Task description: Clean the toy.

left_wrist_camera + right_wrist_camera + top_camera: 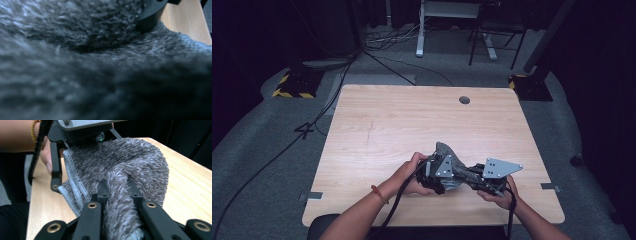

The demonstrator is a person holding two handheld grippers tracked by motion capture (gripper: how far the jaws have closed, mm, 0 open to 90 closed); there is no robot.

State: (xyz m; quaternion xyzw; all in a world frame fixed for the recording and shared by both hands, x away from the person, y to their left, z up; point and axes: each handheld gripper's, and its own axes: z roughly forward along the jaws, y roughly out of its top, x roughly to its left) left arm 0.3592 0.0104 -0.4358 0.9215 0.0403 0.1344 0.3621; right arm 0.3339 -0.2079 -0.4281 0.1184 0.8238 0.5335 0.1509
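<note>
Gripping a grey fuzzy towel [447, 155] with both tools, I have it bunched and lifted just over the near edge of the wooden table [412, 120]. My right gripper [119, 195] is clamped on a pinched ridge of the pile, its jaws drawn together with the cloth squeezed between them. My left gripper [438, 176] sits just beside it, and its own camera is pressed into blurred grey fibres; I judge it is closed on the towel's ribbed hem [75, 187], near the left hand [412, 172].

As I read it, both grasps are made, but the towel is still a crumpled hump: spreading or folding it remains to be done, and no neat edge lies flat yet.

Around me, the tabletop is bare apart from a round cable grommet [464, 100] at the far side. Floor cables [377, 60] and a desk frame [447, 25] stand well apart behind. Nothing blocks the cloth; only the two grippers' closeness cramps the next pull.
</note>
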